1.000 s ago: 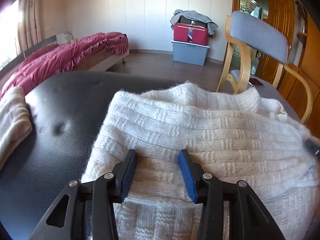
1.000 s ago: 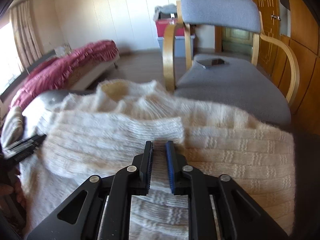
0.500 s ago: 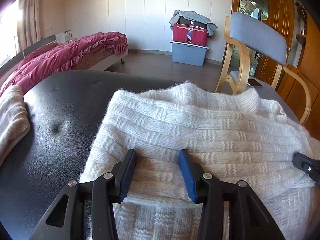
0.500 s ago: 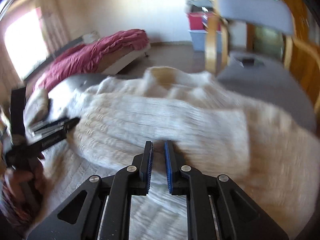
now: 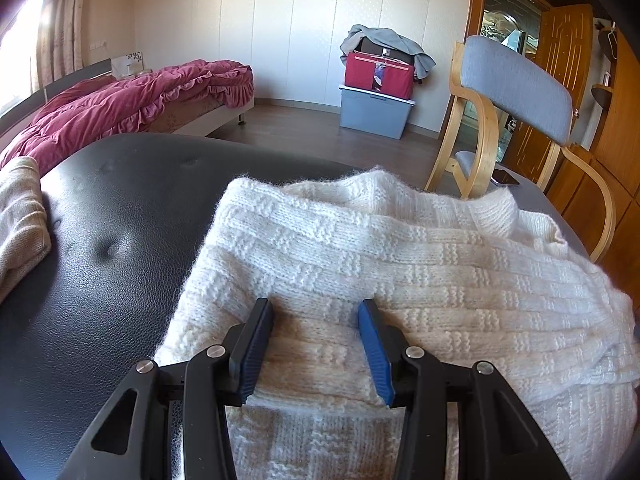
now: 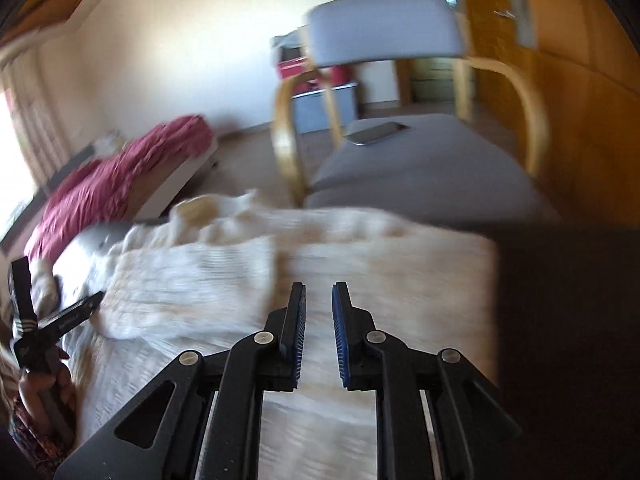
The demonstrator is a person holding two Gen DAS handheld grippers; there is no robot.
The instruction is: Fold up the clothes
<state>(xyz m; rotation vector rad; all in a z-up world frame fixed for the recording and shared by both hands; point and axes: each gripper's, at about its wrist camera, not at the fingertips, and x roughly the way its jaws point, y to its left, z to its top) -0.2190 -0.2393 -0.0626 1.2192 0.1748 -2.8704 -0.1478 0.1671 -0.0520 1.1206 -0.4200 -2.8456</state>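
The white knitted sweater (image 5: 400,272) lies spread on the black padded desk (image 5: 100,240), its folded sleeve across the top. The left tool (image 5: 316,344) points down with its blue pads wide apart, resting on the sweater's near edge. The right tool (image 6: 319,332) tilts down over the sweater; its pads have just opened a little, and though that view is blurry, nothing seems to be between them.

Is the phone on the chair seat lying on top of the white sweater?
No. The phone lies on the grey chair seat, clear of the white sweater, which is spread on the black surface nearer the camera.
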